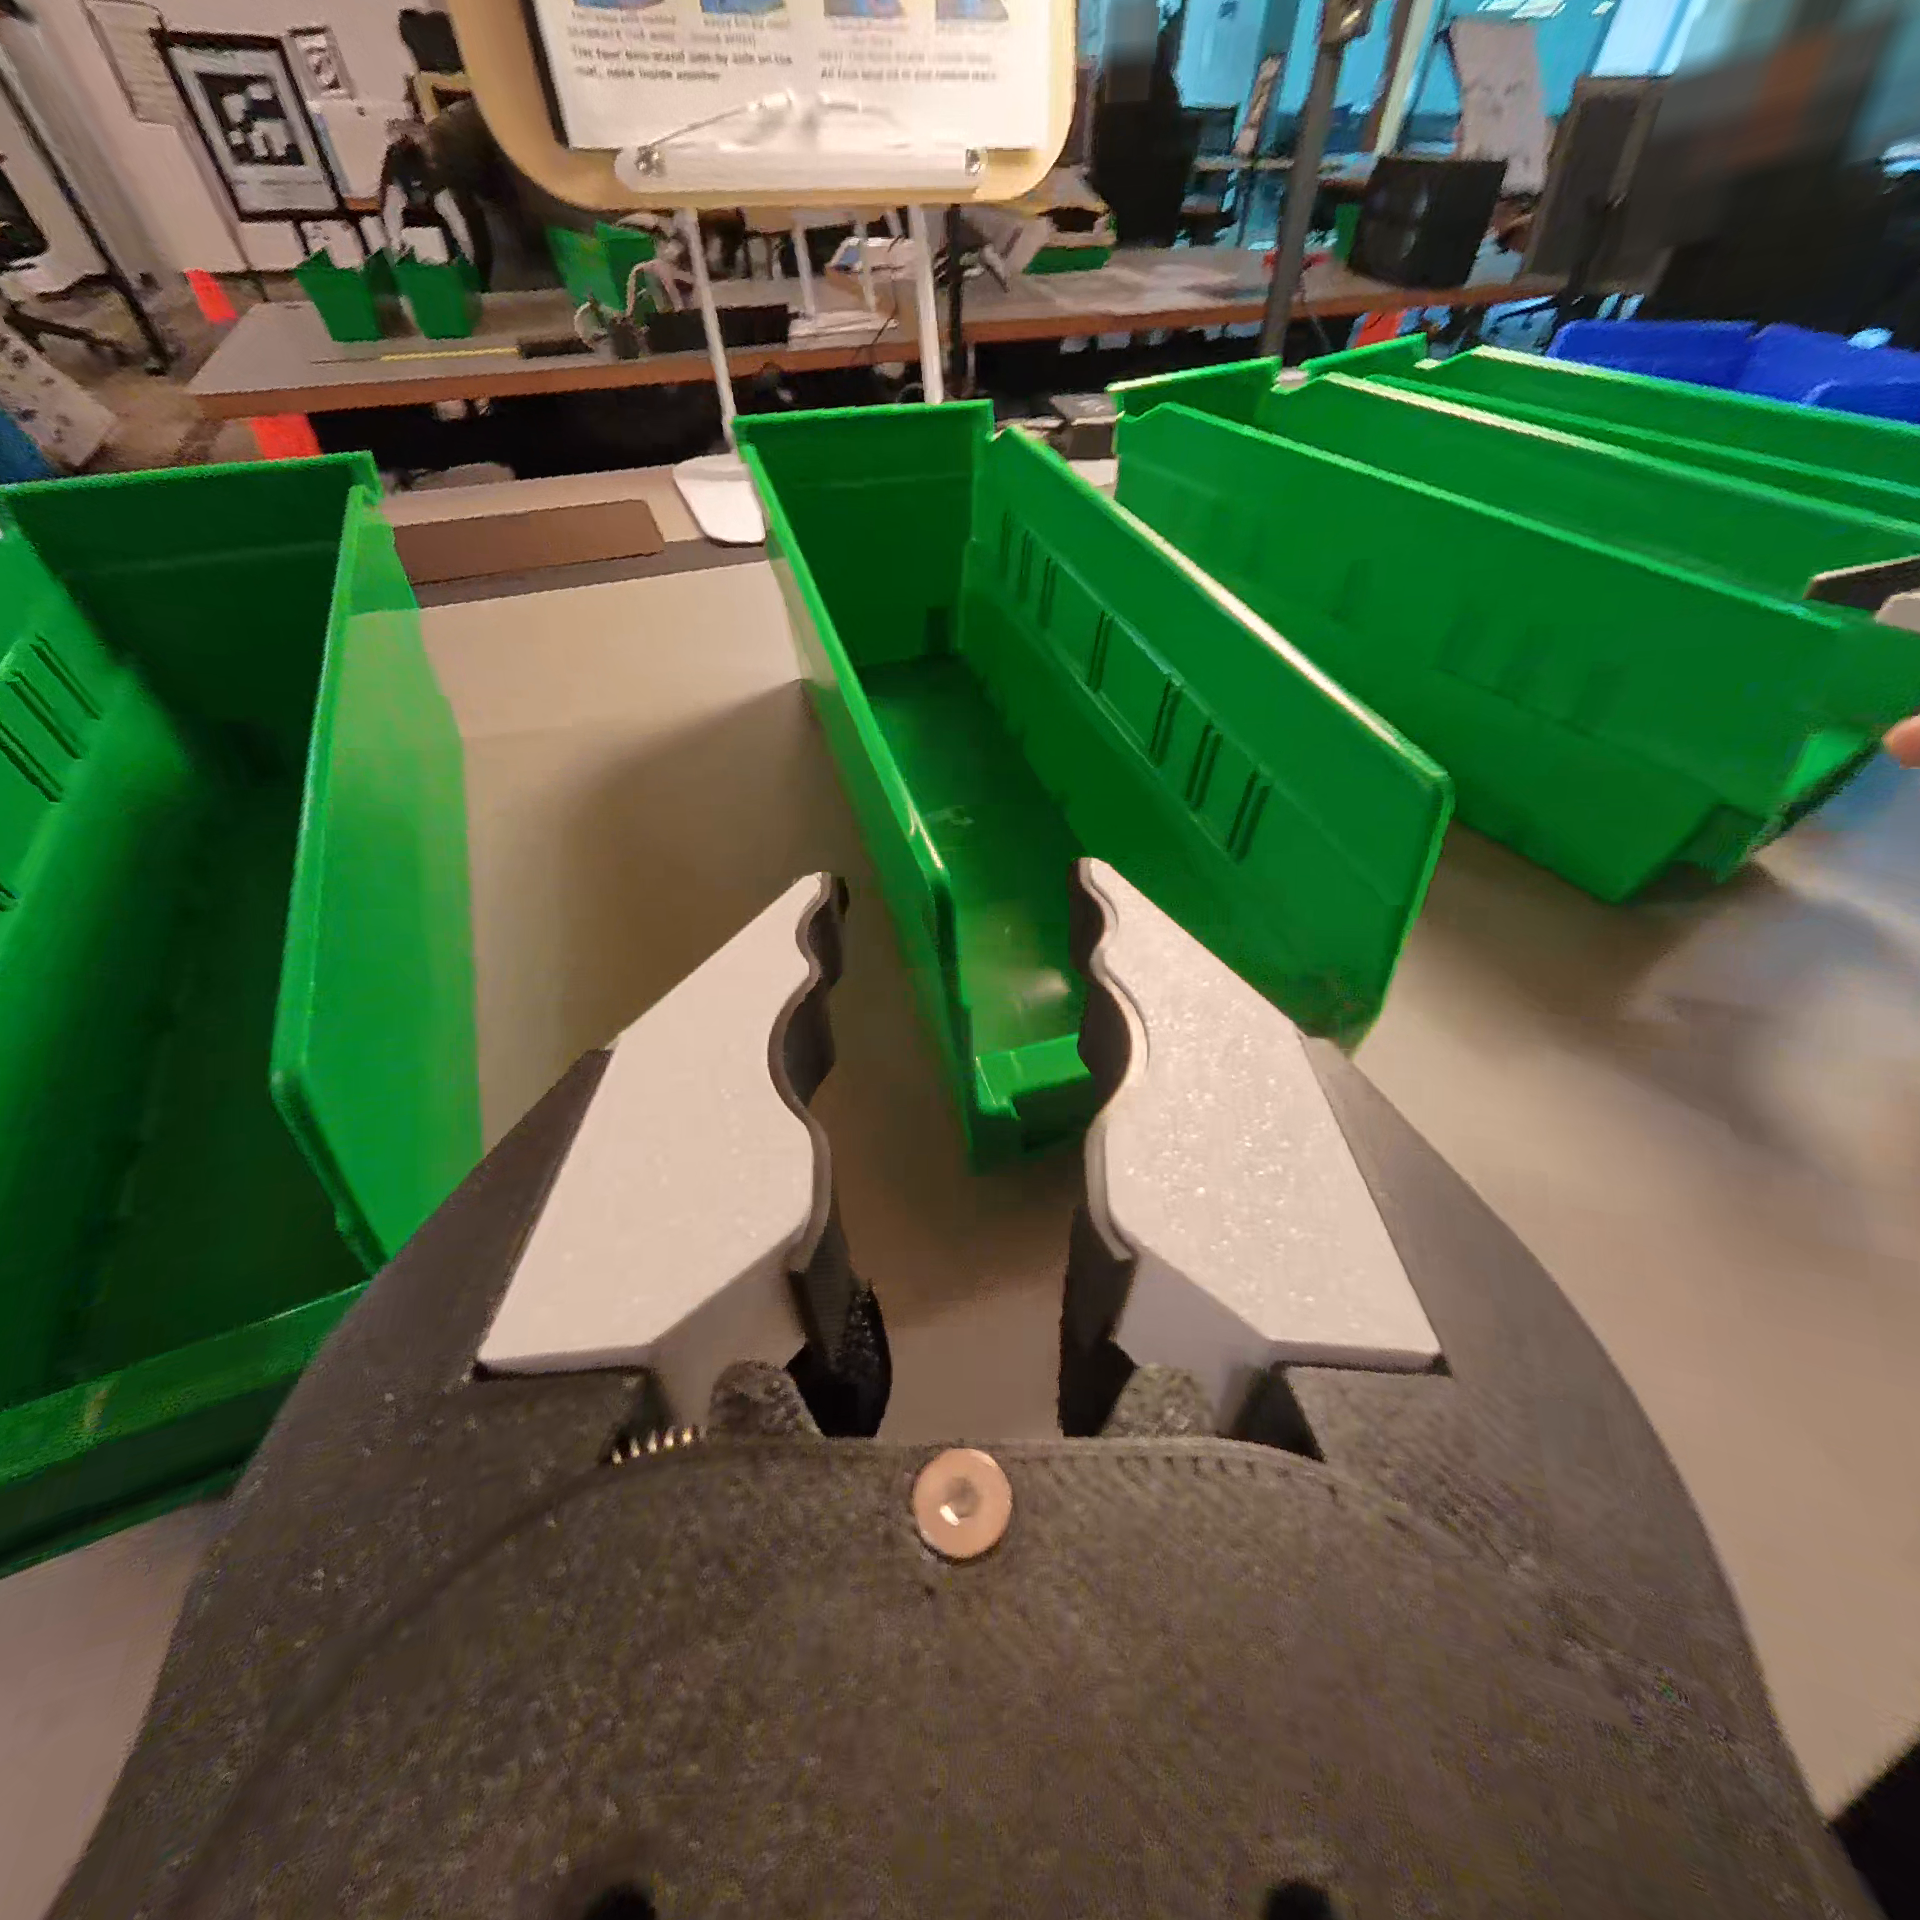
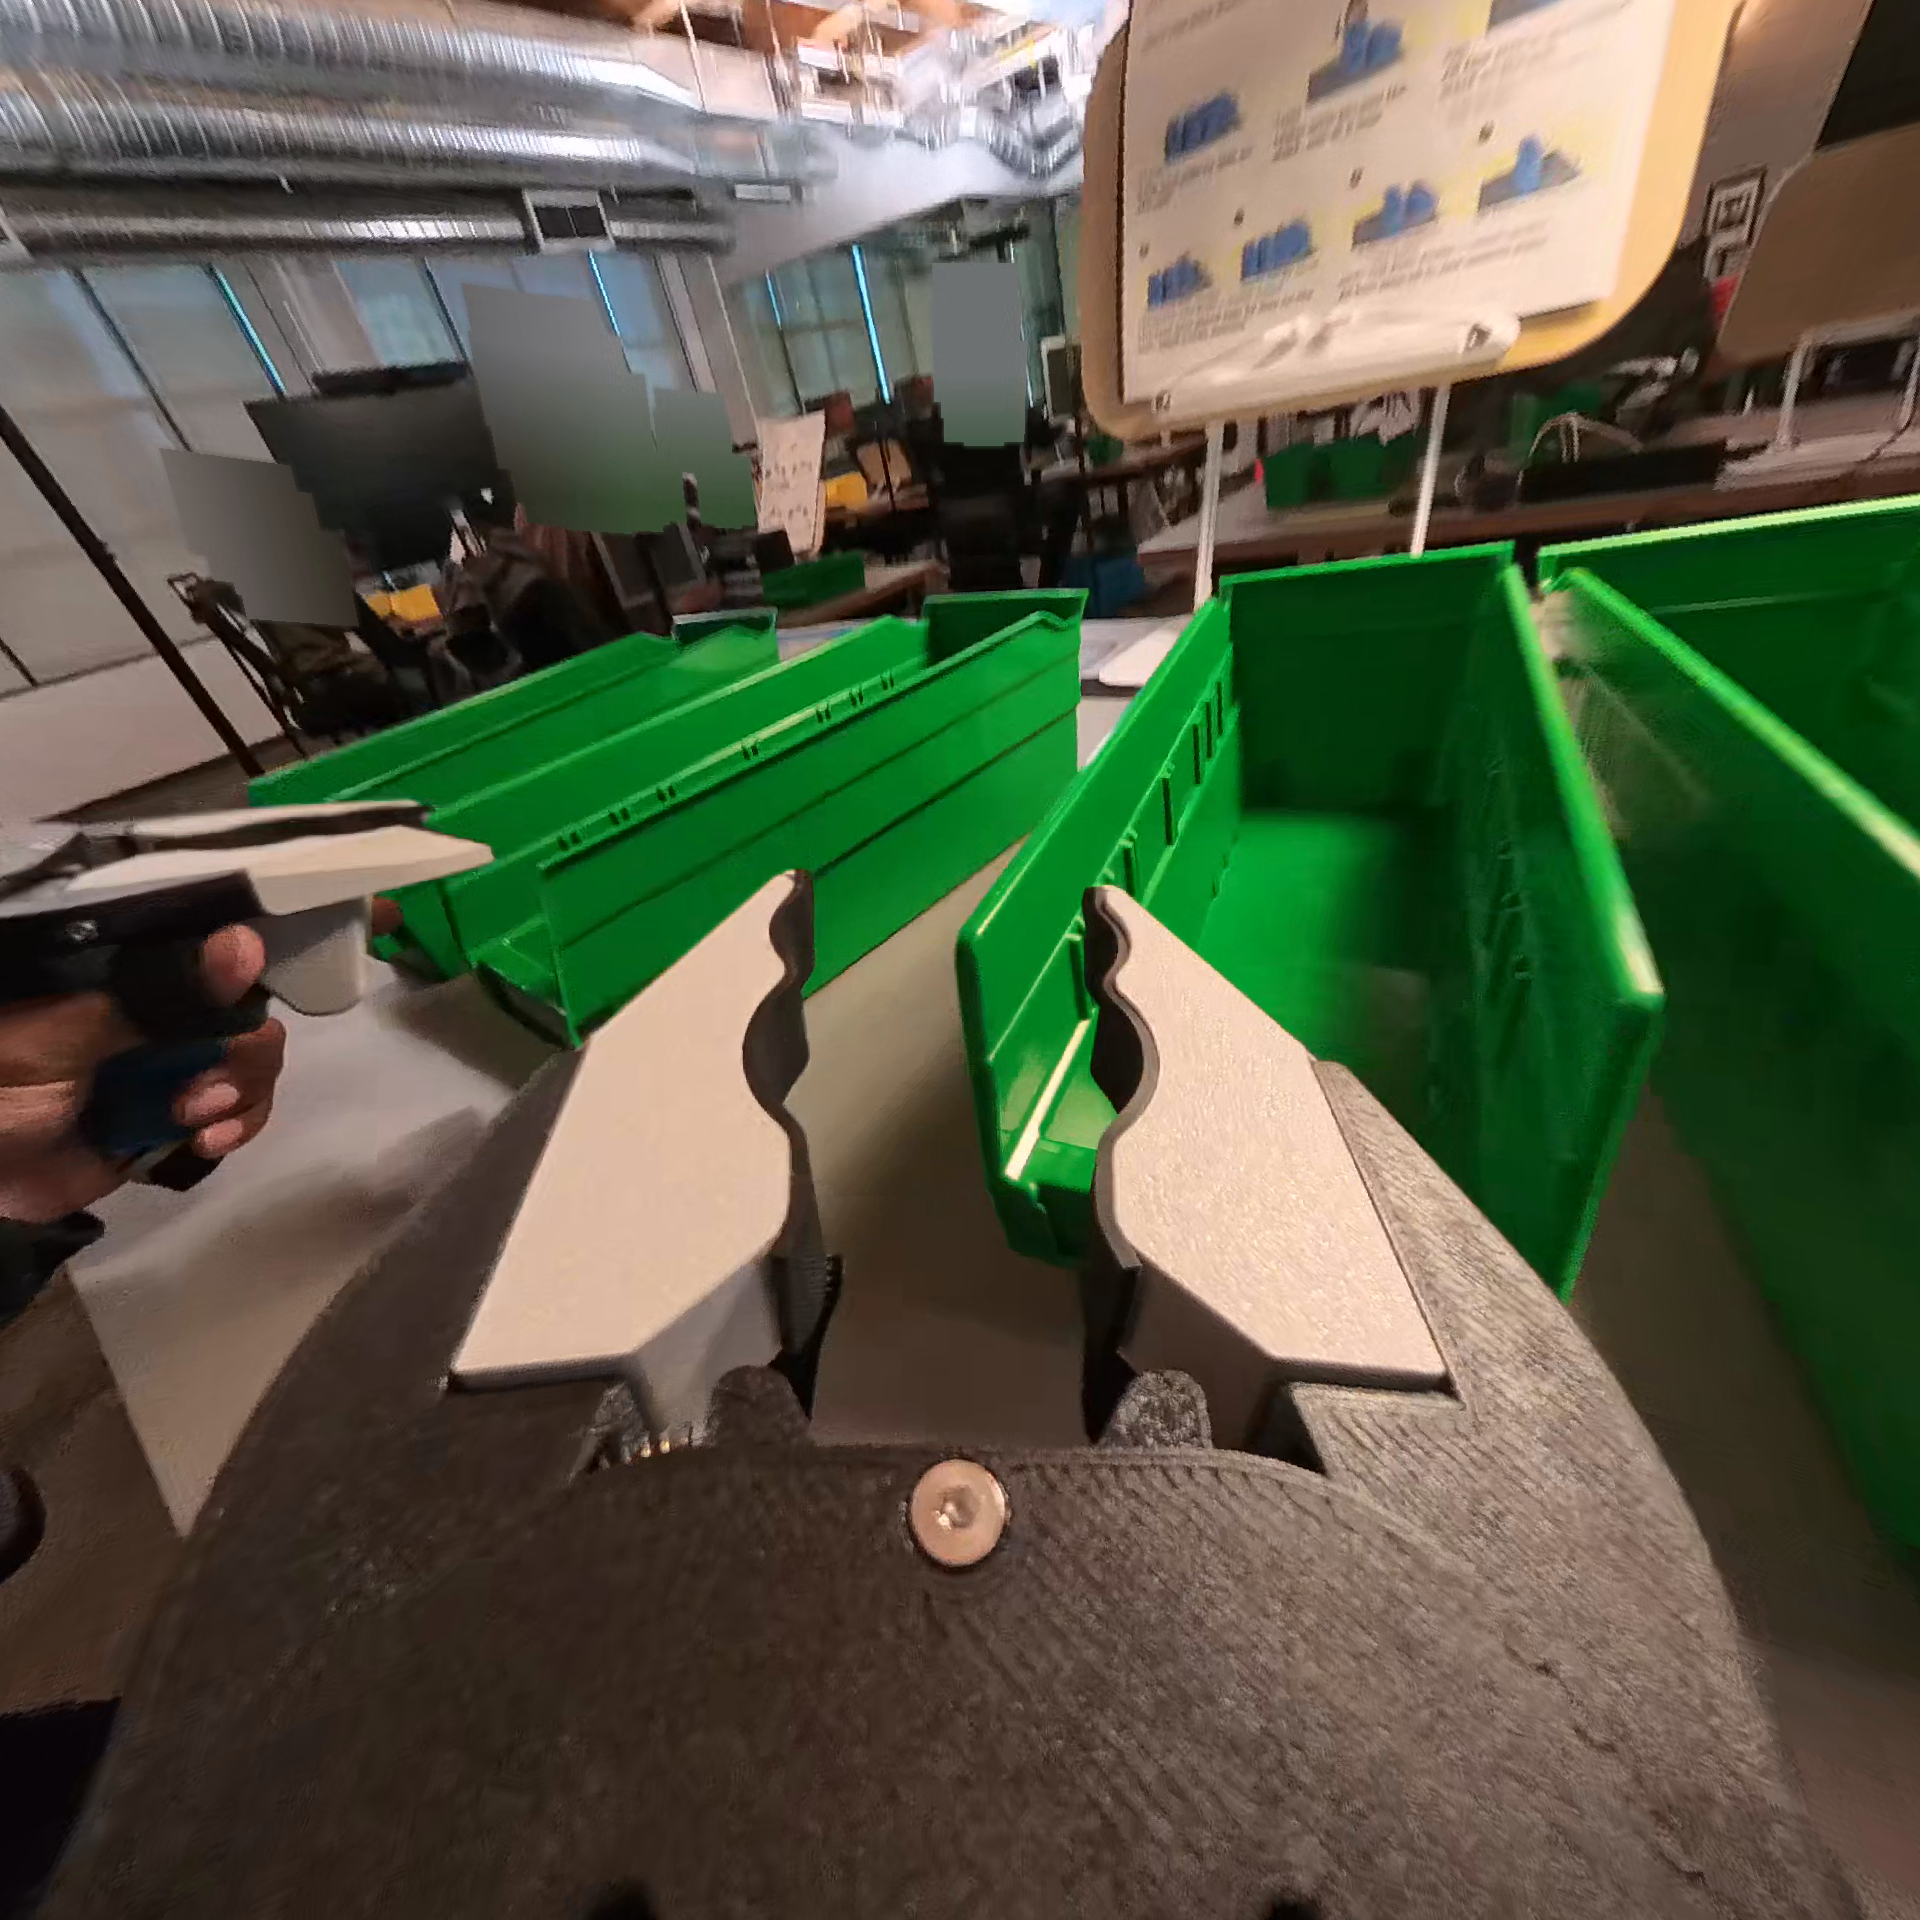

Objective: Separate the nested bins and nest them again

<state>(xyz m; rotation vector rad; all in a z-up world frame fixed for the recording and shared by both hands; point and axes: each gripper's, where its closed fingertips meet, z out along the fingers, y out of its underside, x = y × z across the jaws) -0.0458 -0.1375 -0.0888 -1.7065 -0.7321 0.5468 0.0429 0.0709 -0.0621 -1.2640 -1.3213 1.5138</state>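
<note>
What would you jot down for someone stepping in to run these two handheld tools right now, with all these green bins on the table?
Left tool: open, holding nothing; its fingers straddle the near left wall of a narrow green bin without pressing on it.
Right tool: open, empty; its fingers sit either side of the left wall of a wide green bin, not clamped.
Bins: several stand side by side on the grey table; long bins lie to the left in the right wrist view, and whether those are nested I cannot tell.
Done: the bins nearest the tools look separated.
Left: nest them again.

left bin (image 1: 156, 935) cropped, sign (image 1: 769, 94) cut off
</note>
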